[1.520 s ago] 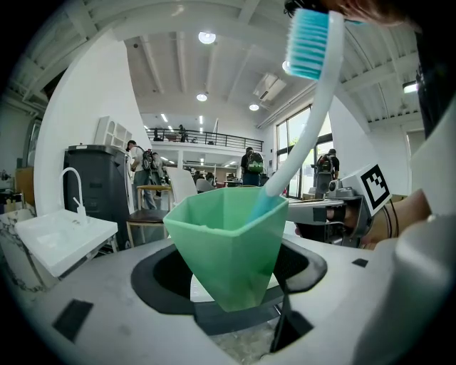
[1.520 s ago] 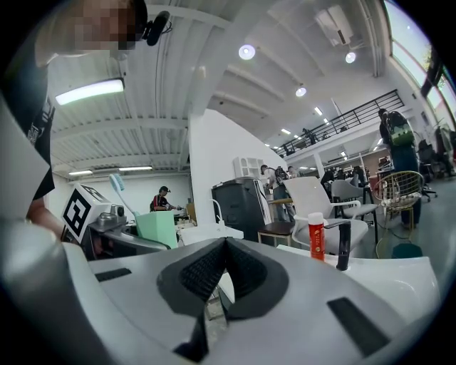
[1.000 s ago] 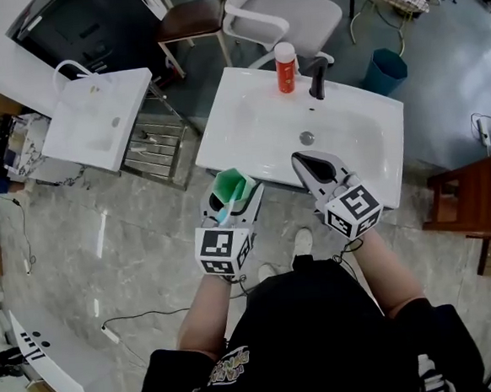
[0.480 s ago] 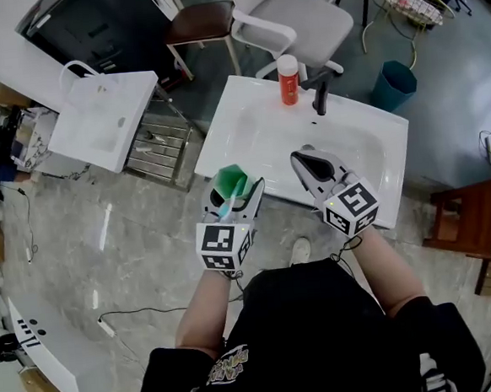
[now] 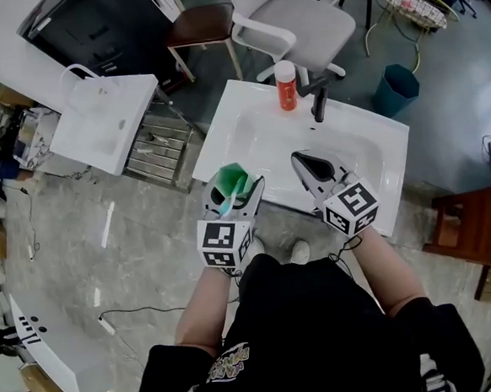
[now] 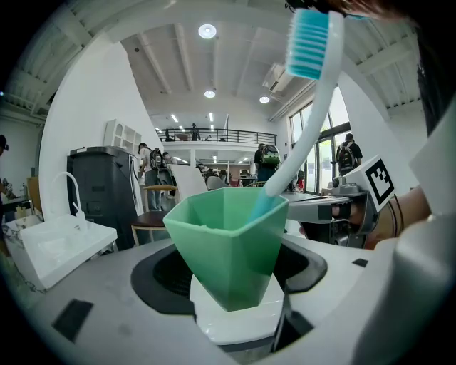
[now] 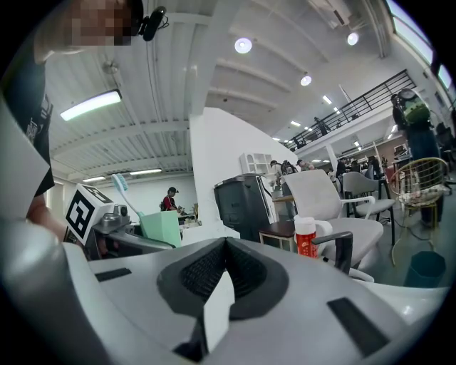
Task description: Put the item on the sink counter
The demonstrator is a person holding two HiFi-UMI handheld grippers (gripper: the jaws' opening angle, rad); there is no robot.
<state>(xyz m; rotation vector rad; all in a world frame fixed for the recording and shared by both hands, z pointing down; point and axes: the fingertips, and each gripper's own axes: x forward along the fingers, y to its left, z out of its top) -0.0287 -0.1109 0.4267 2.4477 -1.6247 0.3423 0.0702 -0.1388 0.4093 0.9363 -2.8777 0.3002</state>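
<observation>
Barely any shift: left gripper (image 5: 235, 189) still clamps the green cup (image 5: 228, 180), toothbrush (image 6: 308, 107) inside, at the sink worktop's (image 5: 375, 143) front edge near its left corner. Right gripper (image 5: 309, 166) closed, empty, over the front edge.

Overhead plus jaw-level; shared green cup (image 5: 230, 184)
</observation>
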